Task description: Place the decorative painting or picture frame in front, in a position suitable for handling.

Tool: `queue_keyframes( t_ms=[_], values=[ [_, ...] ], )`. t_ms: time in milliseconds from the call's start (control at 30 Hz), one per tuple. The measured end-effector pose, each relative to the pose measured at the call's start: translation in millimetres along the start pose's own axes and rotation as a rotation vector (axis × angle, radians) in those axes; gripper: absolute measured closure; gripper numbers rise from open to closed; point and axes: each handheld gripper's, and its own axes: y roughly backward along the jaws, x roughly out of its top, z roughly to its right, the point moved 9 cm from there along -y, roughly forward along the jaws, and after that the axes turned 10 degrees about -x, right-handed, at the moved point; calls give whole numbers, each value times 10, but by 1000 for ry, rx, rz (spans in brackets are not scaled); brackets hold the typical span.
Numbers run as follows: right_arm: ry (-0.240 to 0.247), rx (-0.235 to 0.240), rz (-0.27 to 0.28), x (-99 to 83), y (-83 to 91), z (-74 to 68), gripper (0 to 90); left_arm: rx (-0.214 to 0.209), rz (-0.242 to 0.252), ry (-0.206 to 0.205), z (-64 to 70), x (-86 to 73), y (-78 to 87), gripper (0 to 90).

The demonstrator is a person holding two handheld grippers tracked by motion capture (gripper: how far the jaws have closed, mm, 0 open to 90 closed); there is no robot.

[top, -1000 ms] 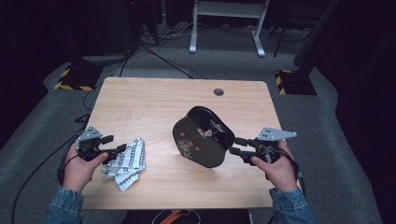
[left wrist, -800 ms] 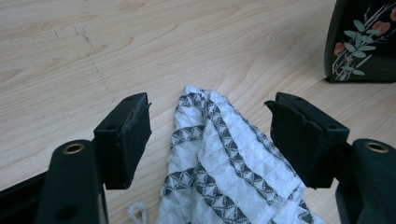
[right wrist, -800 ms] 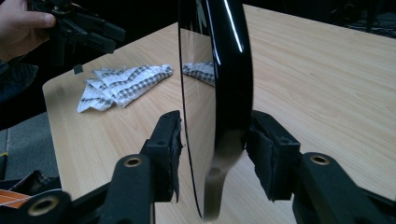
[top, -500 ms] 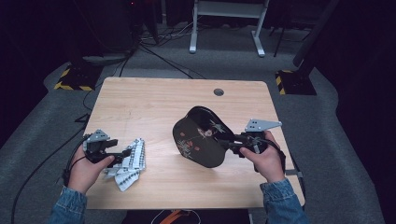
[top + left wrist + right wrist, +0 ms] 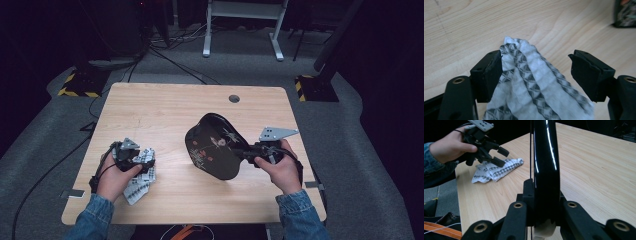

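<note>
A black lacquered plate (image 5: 214,146) with a floral pattern stands tilted up on edge right of the table's middle. My right gripper (image 5: 243,151) is shut on its right rim. In the right gripper view the glossy rim (image 5: 545,165) rises straight between the closed jaws of that gripper (image 5: 545,203). A crumpled white cloth (image 5: 140,175) with a black triangle print lies at the front left. My left gripper (image 5: 142,161) is over it, open. In the left gripper view the cloth (image 5: 529,82) lies between the jaws of that gripper (image 5: 536,65), touching the left one.
The light wooden table (image 5: 165,107) has a round cable hole (image 5: 234,98) near its far edge. Cables run over the floor at the left, and a white desk frame (image 5: 241,22) stands behind. In the right gripper view, the other hand's gripper (image 5: 495,153) hovers over the cloth (image 5: 499,170).
My left gripper has moved right, onto the cloth, so its open jaws now straddle it. The right hand has shifted slightly left and away while holding the plate.
</note>
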Motion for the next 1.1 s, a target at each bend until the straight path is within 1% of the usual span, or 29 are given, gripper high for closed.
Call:
queue_keyframes(
  t_ms=[33,67,133,167,200,233,267,300,367,467,500,567,600,633,700,733,833,933,1000,1067,1100],
  values=[
    [-2,3,2,1,0,-2,806,19,-16,-4,-26,-5,-55,259],
    [-4,3,1,0,1,-2,806,25,-26,0,-45,-14,-89,262],
    [-3,4,0,-3,3,2,806,31,-37,20,-80,-40,-157,271],
    [-1,4,0,-4,3,3,806,22,-46,28,-90,-60,-189,274],
    [-1,4,1,-4,3,3,806,22,-46,28,-90,-60,-189,286],
    [-2,5,1,-4,4,1,806,21,-38,52,-123,-74,-229,292],
    [0,4,1,-5,5,1,806,21,-24,52,-137,-65,-233,294],
    [2,3,1,-5,5,-1,806,20,-24,51,-147,-66,-225,318],
    [5,0,1,-5,5,0,806,27,-15,46,-170,-68,-208,400],
    [1,3,3,-2,2,-2,806,37,-5,30,-211,-78,-183,569],
    [1,3,4,-1,1,-2,806,28,-1,34,-217,-83,-174,644],
    [3,1,3,-1,1,-3,806,10,12,41,-223,-89,-165,736],
    [2,0,3,-1,0,-2,806,10,12,41,-223,-89,-165,764],
    [2,0,3,-1,0,0,806,-2,13,40,-214,-91,-159,774],
    [2,-1,2,0,0,-2,806,-19,22,61,-195,-86,-148,786],
    [2,-2,1,0,1,-2,806,-19,22,61,-195,-86,-148,788],
    [2,-4,2,0,1,-2,806,-49,47,45,-140,-29,-85,790],
    [-1,-5,4,-2,2,-4,806,-67,85,9,-62,74,18,790],
    [-2,-7,4,-4,4,-6,806,-88,111,-17,16,152,103,789],
    [-7,-11,2,-4,5,-10,806,-101,131,-49,80,226,195,788],
    [-6,-17,0,-4,5,-13,806,-108,144,-58,116,269,243,789]
  ],
)
